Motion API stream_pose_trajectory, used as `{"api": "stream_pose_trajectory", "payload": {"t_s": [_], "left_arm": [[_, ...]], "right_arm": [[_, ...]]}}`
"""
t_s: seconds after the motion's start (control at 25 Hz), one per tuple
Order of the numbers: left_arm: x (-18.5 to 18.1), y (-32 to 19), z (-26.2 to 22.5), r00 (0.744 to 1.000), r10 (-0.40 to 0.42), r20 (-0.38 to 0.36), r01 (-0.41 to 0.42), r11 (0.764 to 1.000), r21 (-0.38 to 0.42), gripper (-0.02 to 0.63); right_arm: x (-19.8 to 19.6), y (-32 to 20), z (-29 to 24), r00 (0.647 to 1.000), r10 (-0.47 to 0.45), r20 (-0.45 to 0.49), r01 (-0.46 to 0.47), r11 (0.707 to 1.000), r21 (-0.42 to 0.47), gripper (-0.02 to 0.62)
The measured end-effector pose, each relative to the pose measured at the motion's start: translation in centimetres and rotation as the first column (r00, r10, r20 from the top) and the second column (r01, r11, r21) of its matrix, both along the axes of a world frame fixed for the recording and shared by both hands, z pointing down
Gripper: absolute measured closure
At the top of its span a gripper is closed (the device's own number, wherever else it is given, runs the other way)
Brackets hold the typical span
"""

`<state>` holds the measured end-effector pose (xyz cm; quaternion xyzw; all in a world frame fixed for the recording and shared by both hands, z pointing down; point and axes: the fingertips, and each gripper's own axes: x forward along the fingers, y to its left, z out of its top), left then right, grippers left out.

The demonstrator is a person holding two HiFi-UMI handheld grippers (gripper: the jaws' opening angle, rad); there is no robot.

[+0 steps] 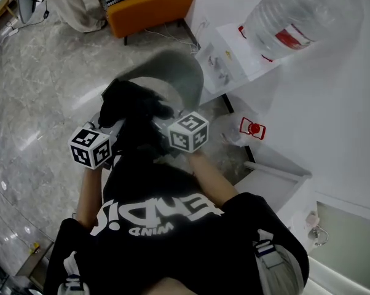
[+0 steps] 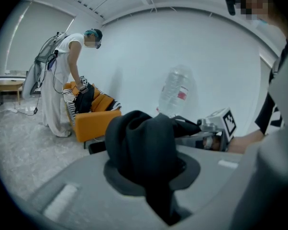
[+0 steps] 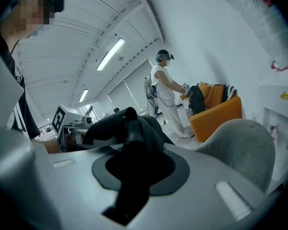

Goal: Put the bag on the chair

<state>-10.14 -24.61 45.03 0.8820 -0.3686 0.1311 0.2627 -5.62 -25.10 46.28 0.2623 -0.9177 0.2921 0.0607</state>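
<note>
Your left gripper (image 2: 158,190) and right gripper (image 3: 127,195) each clenched on the floppy black fabric bag (image 1: 133,110), one per side, likely to keep it spread. Bag airborne near the rounded grey chair (image 1: 176,78).

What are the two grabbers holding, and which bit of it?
Both hold the black bag. The left gripper and the right gripper are each shut on a bunched-up fold of its cloth, side by side.

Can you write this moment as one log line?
left gripper, right gripper: shut on soft black fabric bag | rounded grey chair: just ahead
</note>
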Motion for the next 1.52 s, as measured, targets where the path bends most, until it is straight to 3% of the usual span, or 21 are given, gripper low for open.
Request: {"api": "stream_pose_trajectory", "payload": {"t_s": [1.2, 1.52], "left_arm": [[-3.4, -14.0, 12.7, 0.999, 0.031, -0.042, -0.039, 0.975, -0.22, 0.535], [-5.0, -16.9, 14.6, 0.998, 0.036, -0.055, -0.048, 0.969, -0.241, 0.534]], "right_arm": [[-3.4, -13.7, 12.4, 0.996, 0.023, -0.089, -0.04, 0.98, -0.196, 0.522], [-5.0, -16.7, 14.2, 0.995, 0.008, -0.095, -0.029, 0.975, -0.222, 0.522]]}}
